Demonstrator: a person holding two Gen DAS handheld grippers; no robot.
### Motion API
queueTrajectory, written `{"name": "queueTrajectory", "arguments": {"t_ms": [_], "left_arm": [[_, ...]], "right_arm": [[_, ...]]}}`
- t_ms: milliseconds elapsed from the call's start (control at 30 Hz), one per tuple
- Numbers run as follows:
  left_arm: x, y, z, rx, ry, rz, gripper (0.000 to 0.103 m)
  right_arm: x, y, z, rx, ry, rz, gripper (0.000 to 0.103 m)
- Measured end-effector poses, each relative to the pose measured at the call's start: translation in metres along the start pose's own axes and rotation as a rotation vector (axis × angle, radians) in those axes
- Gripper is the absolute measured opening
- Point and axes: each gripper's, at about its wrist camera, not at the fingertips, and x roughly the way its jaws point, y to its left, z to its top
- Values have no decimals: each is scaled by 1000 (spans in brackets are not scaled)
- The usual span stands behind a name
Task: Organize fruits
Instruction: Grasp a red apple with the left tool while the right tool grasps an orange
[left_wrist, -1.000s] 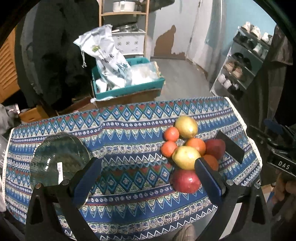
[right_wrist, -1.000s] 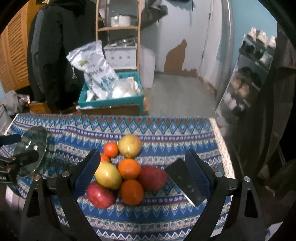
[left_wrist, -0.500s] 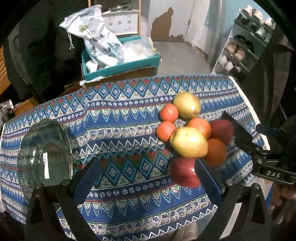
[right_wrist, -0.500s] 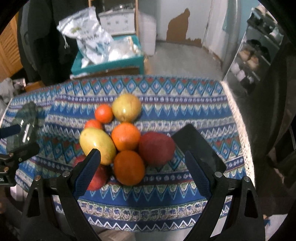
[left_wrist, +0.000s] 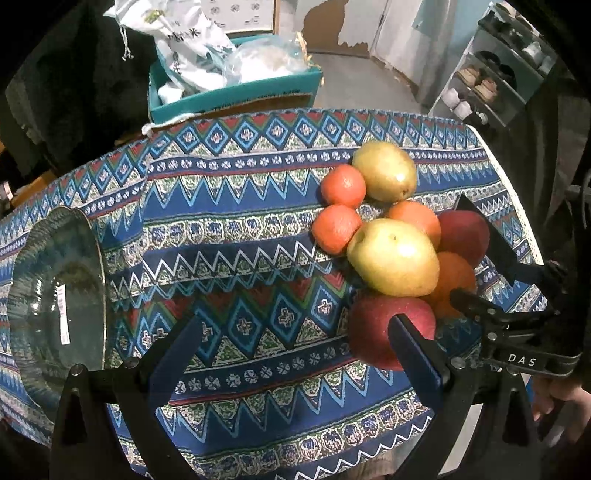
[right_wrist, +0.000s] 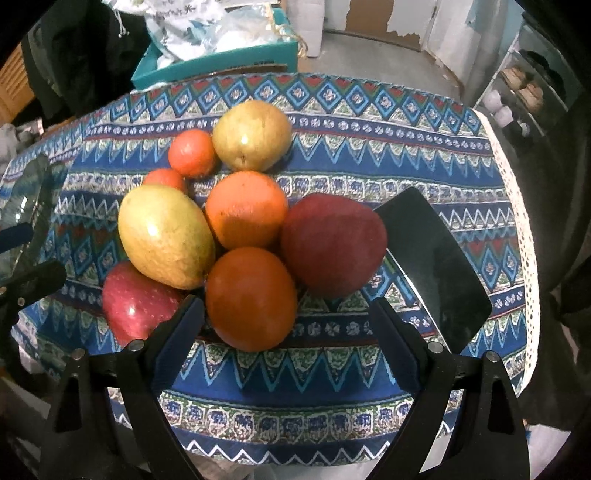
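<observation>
Eight clustered fruits (right_wrist: 236, 218), black phone (right_wrist: 436, 266) beside, glass bowl (left_wrist: 55, 299) apart

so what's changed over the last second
Both claws came down and forward toward the fruit pile. The right claw now brackets the near orange; the left claw has its right finger against the red apple. Both stay open, nothing gripped. Fruit, glass bowl and phone haven't moved.

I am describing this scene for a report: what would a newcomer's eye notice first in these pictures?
First comes the pile of fruit bunched together on the patterned tablecloth: yellow, orange and red pieces touching each other, just ahead of the open right gripper. Next, the empty glass bowl at the cloth's left end, and the black phone lying right of the fruit.
</observation>
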Motion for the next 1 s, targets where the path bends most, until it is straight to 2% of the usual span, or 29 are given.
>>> {"name": "queueTrajectory", "arguments": {"t_ms": [433,467,500,567,667,1000], "left_arm": [[9,-8,0,17,18,-12,101],[9,-10,0,22,18,-14,101],[10,-12,0,28,19,-15,101],[10,-17,0,37,20,-23,101],[12,-24,-1,49,24,-36,101],[24,-49,-4,76,52,-72,101]], "right_arm": [[29,4,1,-17,50,39,83],[28,3,0,-16,50,49,77],[27,3,-1,-10,51,75,58],[28,5,-1,-3,50,106,57],[26,8,-6,-28,47,70,56],[-3,-15,-20,18,13,36,56]]}}
